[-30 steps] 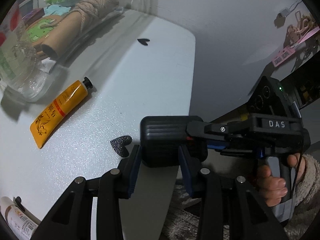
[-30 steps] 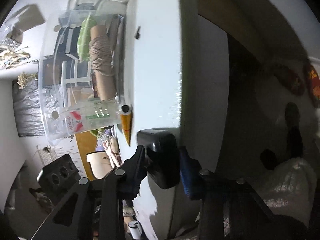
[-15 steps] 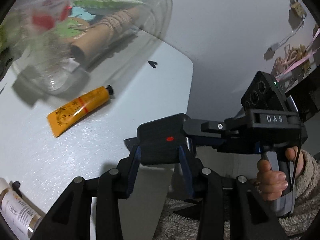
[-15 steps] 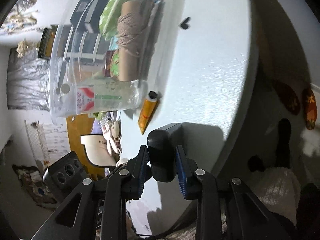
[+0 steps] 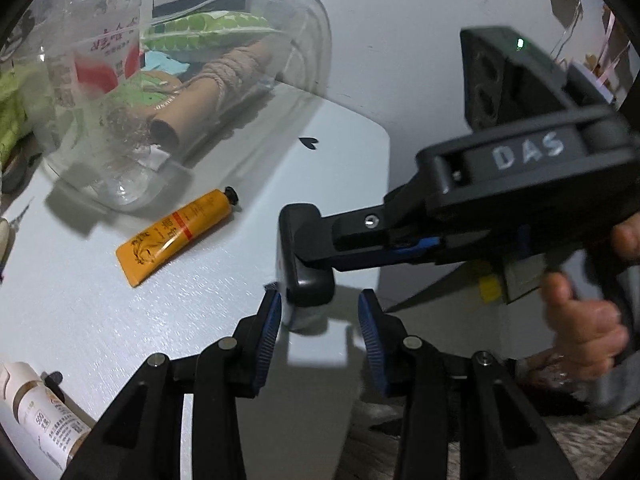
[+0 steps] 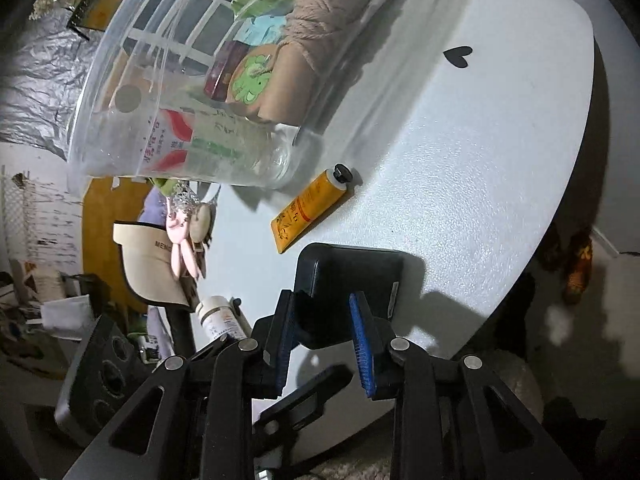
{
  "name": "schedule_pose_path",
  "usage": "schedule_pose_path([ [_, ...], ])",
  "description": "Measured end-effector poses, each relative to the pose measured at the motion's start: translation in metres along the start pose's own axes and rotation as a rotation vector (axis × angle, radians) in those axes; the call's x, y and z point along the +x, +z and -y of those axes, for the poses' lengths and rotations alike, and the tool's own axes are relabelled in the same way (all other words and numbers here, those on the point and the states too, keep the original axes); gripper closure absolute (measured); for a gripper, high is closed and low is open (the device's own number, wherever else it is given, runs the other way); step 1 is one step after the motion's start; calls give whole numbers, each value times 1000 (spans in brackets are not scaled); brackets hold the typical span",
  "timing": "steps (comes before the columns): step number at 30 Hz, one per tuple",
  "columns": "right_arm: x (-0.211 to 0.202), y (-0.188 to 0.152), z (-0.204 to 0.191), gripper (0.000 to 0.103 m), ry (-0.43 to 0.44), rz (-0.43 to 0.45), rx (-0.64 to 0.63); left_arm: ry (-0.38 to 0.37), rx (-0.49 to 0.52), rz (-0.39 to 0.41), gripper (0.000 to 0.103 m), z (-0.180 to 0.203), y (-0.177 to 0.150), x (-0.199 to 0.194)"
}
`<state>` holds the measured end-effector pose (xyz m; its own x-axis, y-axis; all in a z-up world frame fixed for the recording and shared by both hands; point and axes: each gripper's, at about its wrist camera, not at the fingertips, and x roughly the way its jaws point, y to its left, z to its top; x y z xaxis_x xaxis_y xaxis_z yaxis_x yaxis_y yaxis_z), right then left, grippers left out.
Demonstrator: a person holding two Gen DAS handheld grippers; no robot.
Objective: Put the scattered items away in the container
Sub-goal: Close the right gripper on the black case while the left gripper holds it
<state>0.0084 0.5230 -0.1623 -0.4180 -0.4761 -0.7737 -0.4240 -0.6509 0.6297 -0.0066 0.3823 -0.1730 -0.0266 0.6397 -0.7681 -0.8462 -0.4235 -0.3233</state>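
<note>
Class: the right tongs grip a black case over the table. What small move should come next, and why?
Probably carry the black case up and forward towards the clear container. The right tongs are shut on it, it hangs short of the orange tube, and the container lies beyond that tube.

Black box (image 6: 348, 280) in right tool (image 6: 322, 344)

White table (image 6: 460, 184) against a plain white wall (image 5: 400, 40).
</note>
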Motion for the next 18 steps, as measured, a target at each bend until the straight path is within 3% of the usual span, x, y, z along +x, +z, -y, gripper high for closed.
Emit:
schedule_pose_path([
  [6, -1, 2, -6, 74, -53, -17, -9, 35, 22, 26, 64, 2, -10, 12],
  [8, -3, 3, -7, 74, -73, -24, -8, 61, 42, 42, 71, 6, -15, 12],
  [9, -4, 3, -7, 74, -81, -26, -5, 84, 57, 49, 76, 9, -17, 13],
  [13, -6, 2, -5, 74, -104, -38, 20, 211, 168, 80, 78, 28, -25, 16],
  [18, -7, 5, -7, 74, -157, -59, 70, 249, 194, 110, 78, 34, -30, 20],
])
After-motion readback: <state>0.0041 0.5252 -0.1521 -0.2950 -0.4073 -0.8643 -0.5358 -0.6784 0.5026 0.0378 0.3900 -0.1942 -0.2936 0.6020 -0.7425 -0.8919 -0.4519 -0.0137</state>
